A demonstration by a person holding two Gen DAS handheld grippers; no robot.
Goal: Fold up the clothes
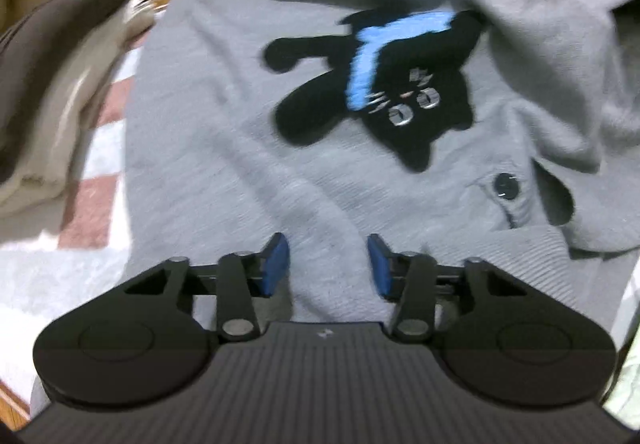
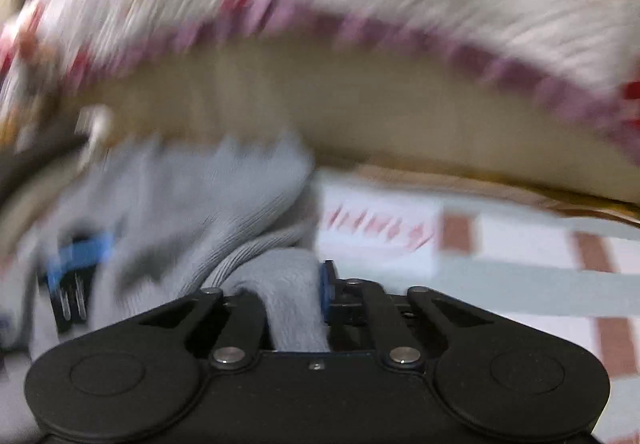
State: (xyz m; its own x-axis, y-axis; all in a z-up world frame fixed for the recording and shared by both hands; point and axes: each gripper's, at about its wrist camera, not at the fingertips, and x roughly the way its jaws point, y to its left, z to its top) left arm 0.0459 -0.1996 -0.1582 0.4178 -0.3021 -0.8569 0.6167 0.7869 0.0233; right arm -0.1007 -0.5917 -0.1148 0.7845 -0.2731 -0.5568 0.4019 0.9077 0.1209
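**Inspector:** Starting at the left, a pile of dark and cream clothes (image 1: pixel 48 91) is sitting beside the grey sweater (image 1: pixel 224 147), which is lying on the checked cloth (image 1: pixel 92 215), cat patch (image 1: pixel 384 83) facing up and its far right side rumpled over.

**Assistant:** And the left gripper (image 1: pixel 327 264)?

**Inspector:** It is hovering over the near hem, fingers spread, holding nothing. The right gripper (image 2: pixel 294 296) is pinching a wad of the sweater's ribbed knit between its fingers, lifting it clear of the cloth; that view is blurring badly.

**Assistant:** Handling?

**Inspector:** I am judging it soft, light and limp, sagging wherever unsupported and not slippery. The ribbed hem and cuff are looking like the firmest places to take hold; the button (image 1: pixel 505 185) is best avoided.
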